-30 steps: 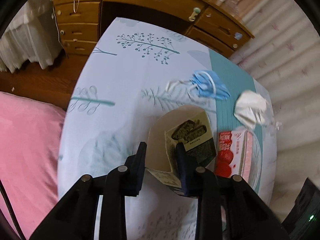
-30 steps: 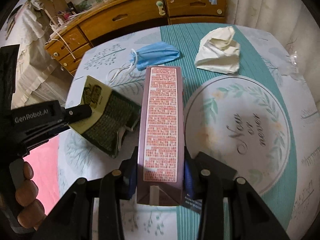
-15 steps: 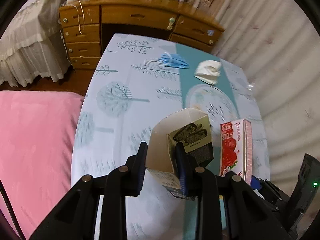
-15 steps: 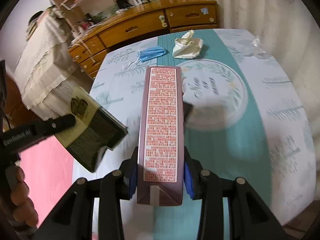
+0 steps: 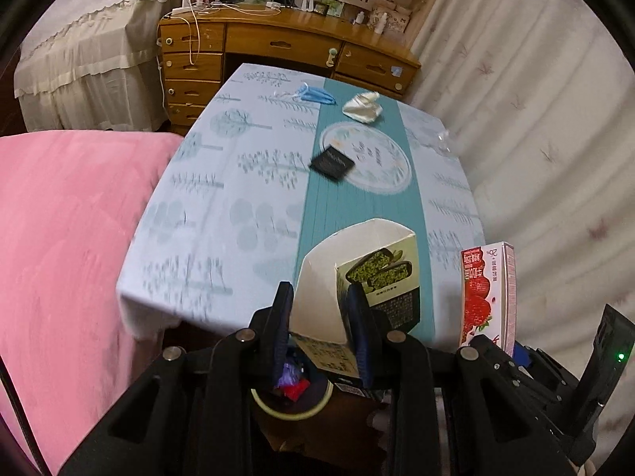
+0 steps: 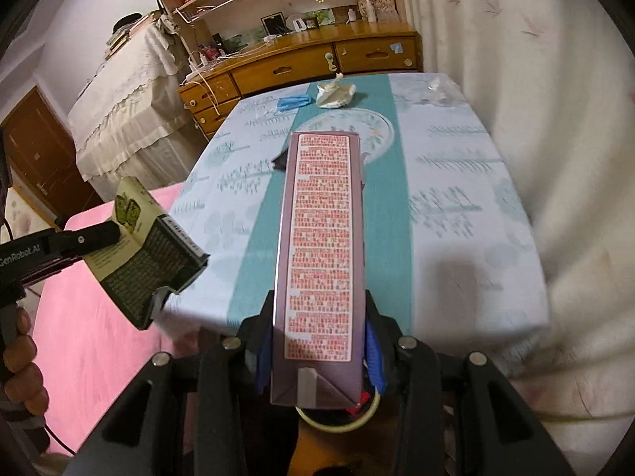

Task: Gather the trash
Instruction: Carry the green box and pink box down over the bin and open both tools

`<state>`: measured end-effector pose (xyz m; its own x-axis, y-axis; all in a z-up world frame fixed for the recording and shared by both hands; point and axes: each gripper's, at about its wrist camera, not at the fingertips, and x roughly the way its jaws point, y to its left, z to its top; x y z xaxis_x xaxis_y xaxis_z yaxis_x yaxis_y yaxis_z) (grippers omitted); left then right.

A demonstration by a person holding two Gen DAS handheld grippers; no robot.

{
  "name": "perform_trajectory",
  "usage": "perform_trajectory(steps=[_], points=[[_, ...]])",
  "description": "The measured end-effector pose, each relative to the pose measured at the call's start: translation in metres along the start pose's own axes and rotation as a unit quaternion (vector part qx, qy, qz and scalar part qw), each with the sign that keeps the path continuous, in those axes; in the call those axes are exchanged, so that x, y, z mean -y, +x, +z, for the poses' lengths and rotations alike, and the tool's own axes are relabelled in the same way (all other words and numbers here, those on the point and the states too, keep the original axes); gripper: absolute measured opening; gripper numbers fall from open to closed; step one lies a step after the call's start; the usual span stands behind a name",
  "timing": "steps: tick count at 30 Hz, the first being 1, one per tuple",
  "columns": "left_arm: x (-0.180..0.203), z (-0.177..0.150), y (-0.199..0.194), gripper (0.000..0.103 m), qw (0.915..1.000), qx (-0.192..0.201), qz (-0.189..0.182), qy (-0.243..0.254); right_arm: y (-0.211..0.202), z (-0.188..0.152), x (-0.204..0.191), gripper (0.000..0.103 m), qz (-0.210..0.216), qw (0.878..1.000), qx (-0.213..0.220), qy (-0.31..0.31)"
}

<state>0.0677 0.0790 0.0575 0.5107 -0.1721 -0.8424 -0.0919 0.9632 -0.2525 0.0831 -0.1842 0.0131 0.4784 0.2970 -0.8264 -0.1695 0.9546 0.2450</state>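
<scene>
Nearest to the cameras, a round trash bin point(image 5: 291, 406) with a pale green rim is showing just under both grippers, with some coloured wrappers already inside. The left gripper point(image 5: 323, 331) is squeezing an opened snack box point(image 5: 357, 281), cream inside and with green bars printed on its side; its pads are pressing on the box walls. The right gripper point(image 6: 319, 351) is clamping a tall strawberry milk carton point(image 6: 321, 246), its fingers pressing on both long sides. Both pieces of trash are hanging in the air at the near edge of the table point(image 5: 198, 269), almost above the bin.

I am judging that the carrying step is nearly finishing and the dropping step is coming. The next move is asking for each box to stand right over the bin mouth before the jaws are releasing, one after the other, because the mouth is looking narrow.

Farther on the tablecloth, a small black packet point(image 5: 331, 164), a crumpled white tissue point(image 5: 363, 107), a blue face mask point(image 5: 315, 95) and a clear plastic scrap point(image 6: 438, 89) are waiting for collection.
</scene>
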Motion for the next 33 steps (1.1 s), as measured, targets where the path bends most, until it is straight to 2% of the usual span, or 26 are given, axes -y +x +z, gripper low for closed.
perform_trajectory(steps=[7,12,16,20,24,33], points=[[0.020,-0.047,-0.031,0.026,0.9992,-0.013,0.017,0.033,-0.026,-0.056,0.014,0.038,0.010,0.999,-0.019,0.026],[0.028,-0.069,-0.033,0.026,0.9973,-0.029,0.025,0.062,-0.028,-0.091,0.014,0.038,0.018,0.998,-0.037,0.044],[0.029,-0.089,-0.021,0.026,0.9948,-0.054,0.027,0.082,-0.011,-0.112,0.012,0.038,0.017,0.996,-0.062,0.059],[0.020,-0.111,0.012,0.026,0.9923,-0.085,0.019,0.088,0.019,-0.139,0.008,0.038,0.007,0.993,-0.090,0.071],[0.008,-0.140,0.062,0.026,0.9895,-0.107,0.012,0.096,0.062,-0.170,0.005,0.038,-0.019,0.991,-0.109,0.073],[-0.015,-0.208,0.208,0.026,0.9807,-0.152,0.026,0.120,0.186,-0.247,0.035,0.038,-0.048,0.976,-0.157,0.146]])
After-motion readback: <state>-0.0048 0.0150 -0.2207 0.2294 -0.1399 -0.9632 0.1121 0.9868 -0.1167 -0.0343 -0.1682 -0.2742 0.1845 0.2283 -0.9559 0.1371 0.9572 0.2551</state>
